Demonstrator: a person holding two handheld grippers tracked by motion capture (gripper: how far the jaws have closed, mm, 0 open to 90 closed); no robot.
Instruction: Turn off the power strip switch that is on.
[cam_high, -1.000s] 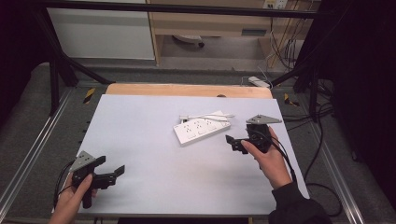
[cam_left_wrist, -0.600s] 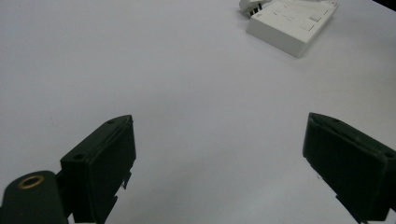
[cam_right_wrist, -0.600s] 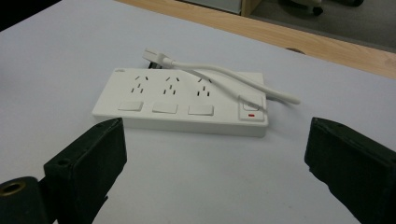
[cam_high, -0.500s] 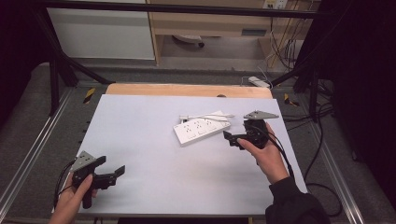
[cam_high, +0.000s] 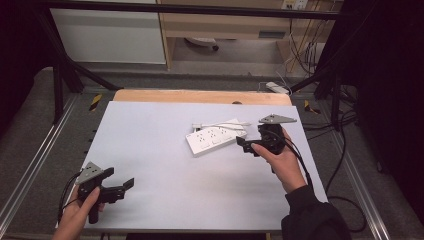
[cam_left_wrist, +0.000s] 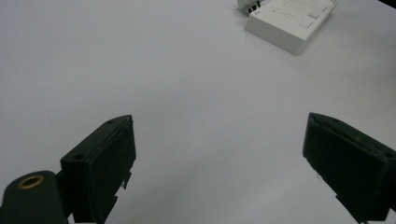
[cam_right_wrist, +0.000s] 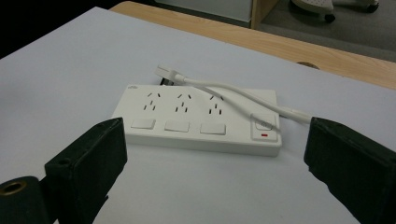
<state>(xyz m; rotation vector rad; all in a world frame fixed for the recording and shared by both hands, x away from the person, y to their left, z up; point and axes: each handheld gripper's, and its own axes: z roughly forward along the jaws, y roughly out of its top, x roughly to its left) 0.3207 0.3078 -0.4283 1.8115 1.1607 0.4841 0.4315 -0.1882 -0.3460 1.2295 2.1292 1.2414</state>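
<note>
A white power strip (cam_high: 216, 140) lies flat at the middle right of the white table top (cam_high: 165, 150), with three sockets, their switches and a main switch with a red mark. Its white cable (cam_right_wrist: 224, 91) runs across its top and ends in a plug (cam_right_wrist: 166, 72) at the far side. My right gripper (cam_high: 244, 146) is open, just right of the strip and pointing at it; in the right gripper view the strip (cam_right_wrist: 201, 123) lies ahead between the two wide jaws. My left gripper (cam_high: 124, 189) rests open and empty at the near left corner, with the strip (cam_left_wrist: 292, 21) far off.
A wooden table edge (cam_high: 200, 96) shows beyond the white sheet. Metal rails run along both sides. Cables (cam_high: 345, 150) trail over the floor at the right, and another power strip (cam_high: 277, 88) lies on the floor behind the table.
My right gripper has moved a little forward and left, closer to the power strip's end. The left gripper has stayed put.
</note>
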